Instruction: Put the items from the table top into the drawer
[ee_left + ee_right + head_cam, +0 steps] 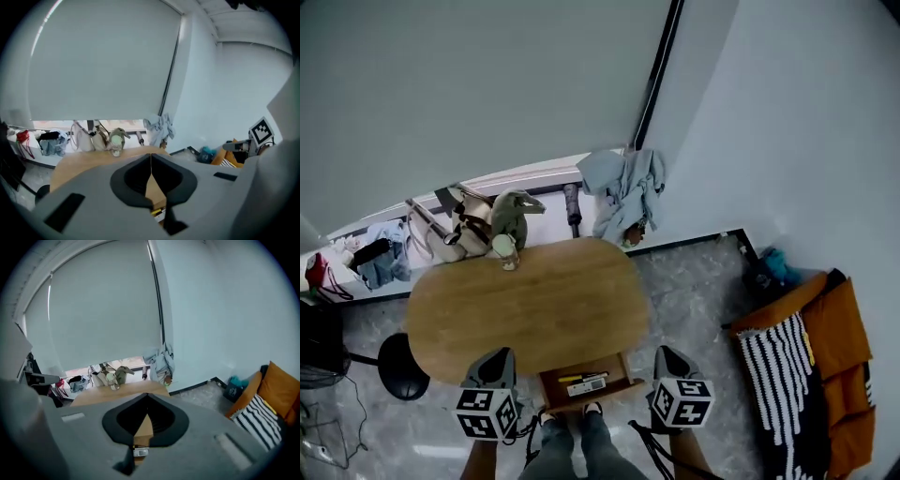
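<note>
Your drawer [586,380] is open with items inside; only a cup [505,251] sits on the table [534,319]. Your left gripper [497,355] and right gripper [667,352] are clenched, empty.

The oval wooden table [534,309] carries one small pale item [504,251] at its eleven o'clock edge; its drawer [547,386] stands open at six.
</note>
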Demonstrator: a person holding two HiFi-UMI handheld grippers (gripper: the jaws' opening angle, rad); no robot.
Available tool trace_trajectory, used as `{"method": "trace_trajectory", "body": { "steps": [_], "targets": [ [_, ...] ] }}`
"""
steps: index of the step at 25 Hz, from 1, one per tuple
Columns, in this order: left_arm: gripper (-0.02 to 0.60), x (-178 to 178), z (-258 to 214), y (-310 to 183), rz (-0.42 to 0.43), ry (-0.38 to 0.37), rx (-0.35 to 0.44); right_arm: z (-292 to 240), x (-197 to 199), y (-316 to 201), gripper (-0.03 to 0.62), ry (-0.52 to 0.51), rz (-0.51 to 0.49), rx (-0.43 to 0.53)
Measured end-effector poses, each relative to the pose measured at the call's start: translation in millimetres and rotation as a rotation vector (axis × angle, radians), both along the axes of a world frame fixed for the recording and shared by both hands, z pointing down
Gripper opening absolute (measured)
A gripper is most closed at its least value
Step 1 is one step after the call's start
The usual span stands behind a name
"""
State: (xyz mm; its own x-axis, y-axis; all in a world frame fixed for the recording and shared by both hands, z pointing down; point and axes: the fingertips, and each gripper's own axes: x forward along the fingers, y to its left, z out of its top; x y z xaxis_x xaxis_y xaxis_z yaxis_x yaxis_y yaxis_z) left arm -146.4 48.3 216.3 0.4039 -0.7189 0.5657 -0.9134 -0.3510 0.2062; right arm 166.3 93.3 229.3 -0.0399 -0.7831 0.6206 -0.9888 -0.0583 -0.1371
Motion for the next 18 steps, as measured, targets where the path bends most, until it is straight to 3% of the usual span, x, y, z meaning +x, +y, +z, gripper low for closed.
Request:
{"method": "trace_trajectory", "body": {
  "steps": [3, 6, 11, 18],
  "targets": [
    [0.005, -21.2, -33.9, -1.4, -0.071, 0.035, 0.071, -36.8, 2.0, -6.9, 0.005, 0.025, -0.040, 0.055],
    [0.003, -37.0, -49.7, -0.2, -0.122, 0.021, 0.117, -55.0, 2.1, -11.4, 0.005, 0.046, -0.070, 0.090],
    [0.003, -44.5, -53.5, 10.3, -0.171, 0.021, 0.117, -59.1, -1.4, -4.7, 0.005, 0.039, -0.086, 0.090],
    [0.003, -37.5, -63.0, 8.1, -0.177, 0.014, 0.128, -61.4, -4.4, 0.2, 0.005, 0.073, -0.095, 0.085]
  ]
}}
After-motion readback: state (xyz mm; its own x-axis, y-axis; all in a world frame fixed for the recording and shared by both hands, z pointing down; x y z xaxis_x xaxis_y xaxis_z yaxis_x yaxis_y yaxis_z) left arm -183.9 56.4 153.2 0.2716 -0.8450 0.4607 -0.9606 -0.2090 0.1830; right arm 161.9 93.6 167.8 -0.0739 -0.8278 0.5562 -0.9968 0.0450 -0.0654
